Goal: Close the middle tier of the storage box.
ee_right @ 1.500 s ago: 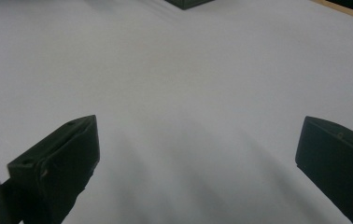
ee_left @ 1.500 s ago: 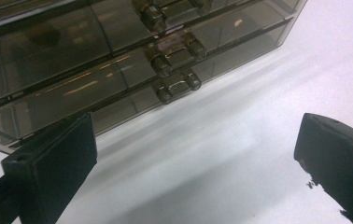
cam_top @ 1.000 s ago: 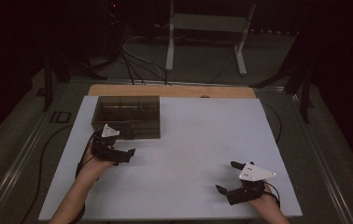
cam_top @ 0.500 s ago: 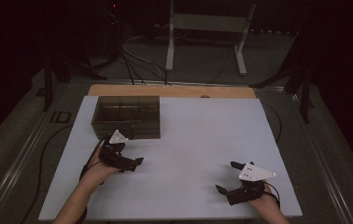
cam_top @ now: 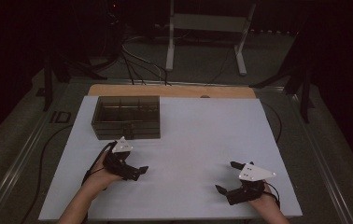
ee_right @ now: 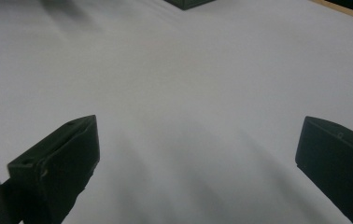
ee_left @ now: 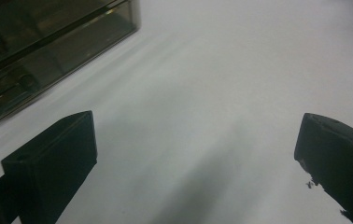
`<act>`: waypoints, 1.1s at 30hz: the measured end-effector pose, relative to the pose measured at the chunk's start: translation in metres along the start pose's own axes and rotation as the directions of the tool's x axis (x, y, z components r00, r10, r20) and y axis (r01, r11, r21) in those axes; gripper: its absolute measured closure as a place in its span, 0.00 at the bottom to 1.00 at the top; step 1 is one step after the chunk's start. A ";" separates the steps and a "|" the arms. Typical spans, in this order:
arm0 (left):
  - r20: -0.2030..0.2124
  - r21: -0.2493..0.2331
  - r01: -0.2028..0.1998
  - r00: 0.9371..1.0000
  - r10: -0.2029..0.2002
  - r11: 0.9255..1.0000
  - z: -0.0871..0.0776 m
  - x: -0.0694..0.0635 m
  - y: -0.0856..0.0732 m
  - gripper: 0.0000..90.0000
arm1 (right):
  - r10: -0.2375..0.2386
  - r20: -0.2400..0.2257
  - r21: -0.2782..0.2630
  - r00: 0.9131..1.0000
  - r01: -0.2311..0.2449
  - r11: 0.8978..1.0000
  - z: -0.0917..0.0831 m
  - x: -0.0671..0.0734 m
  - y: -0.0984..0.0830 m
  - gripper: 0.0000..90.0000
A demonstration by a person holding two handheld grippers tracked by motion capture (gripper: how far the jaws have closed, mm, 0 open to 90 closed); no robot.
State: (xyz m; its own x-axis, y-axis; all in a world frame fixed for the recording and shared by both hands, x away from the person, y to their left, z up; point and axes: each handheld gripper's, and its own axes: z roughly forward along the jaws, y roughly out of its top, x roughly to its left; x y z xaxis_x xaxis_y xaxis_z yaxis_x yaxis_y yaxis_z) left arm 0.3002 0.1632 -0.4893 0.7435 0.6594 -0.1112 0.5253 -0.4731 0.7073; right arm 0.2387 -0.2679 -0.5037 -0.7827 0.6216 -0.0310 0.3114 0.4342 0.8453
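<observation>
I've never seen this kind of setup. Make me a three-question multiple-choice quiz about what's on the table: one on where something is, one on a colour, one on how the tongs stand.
1. Where on the white sheet is the box?
A. far left part
B. near right corner
C. dead centre

2. What colour is the box?
A. bright red
B. dark, see-through
C. white

3. How do the left tongs stand?
A. shut on the box
B. shut on nothing
C. open, holding nothing

Answers:
1 A: in the high view the box lies toward the sheet's far left, ahead of the left tongs.
2 B: its dark walls let the inner dividers show through.
3 C: in the left gripper view the two jaws stand wide apart with bare sheet between them.
</observation>
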 end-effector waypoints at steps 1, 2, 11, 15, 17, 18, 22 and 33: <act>0.003 -0.003 -0.006 1.000 0.006 1.000 0.000 -0.001 -0.001 0.00 | 0.000 0.000 0.000 1.000 0.000 1.000 0.000 0.000 0.000 0.00; 0.008 -0.008 -0.013 1.000 0.013 1.000 -0.001 -0.002 -0.002 0.00 | -0.001 0.000 -0.001 1.000 0.001 1.000 0.000 0.000 0.000 0.00; 0.052 0.001 -0.051 0.997 0.051 0.999 -0.003 -0.008 -0.016 0.00 | -0.002 -0.001 -0.001 1.000 0.002 1.000 0.000 0.000 0.000 0.00; 0.042 0.026 -0.053 0.998 0.052 0.998 -0.005 -0.009 -0.025 0.00 | 0.000 0.000 -0.002 1.000 0.000 1.000 0.000 0.000 0.000 0.00; 0.042 0.033 -0.057 0.998 0.056 0.998 -0.006 -0.009 -0.030 0.00 | -0.001 -0.001 -0.001 1.000 0.001 1.000 0.000 0.000 0.000 0.00; 0.044 0.032 -0.052 0.998 0.050 0.998 -0.007 -0.010 -0.032 0.00 | -0.001 0.000 -0.001 1.000 0.001 1.000 0.000 0.000 0.000 0.00; 0.040 0.041 -0.048 0.998 0.047 0.998 -0.011 -0.010 -0.042 0.00 | 0.000 0.001 -0.003 1.000 0.000 1.000 -0.001 0.000 0.000 0.00; 0.013 0.047 -0.033 0.999 0.033 0.998 -0.027 -0.014 -0.065 0.00 | -0.002 0.002 -0.002 1.000 0.002 1.000 -0.001 0.000 0.000 0.00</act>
State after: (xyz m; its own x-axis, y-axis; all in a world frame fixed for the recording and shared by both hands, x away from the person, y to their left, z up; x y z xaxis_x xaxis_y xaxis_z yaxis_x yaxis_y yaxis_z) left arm 0.2446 0.2008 -0.5148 0.7658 0.6356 -0.0974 0.5193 -0.5220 0.6766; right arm 0.2378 -0.2686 -0.5028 -0.7820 0.6223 -0.0336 0.3088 0.4338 0.8464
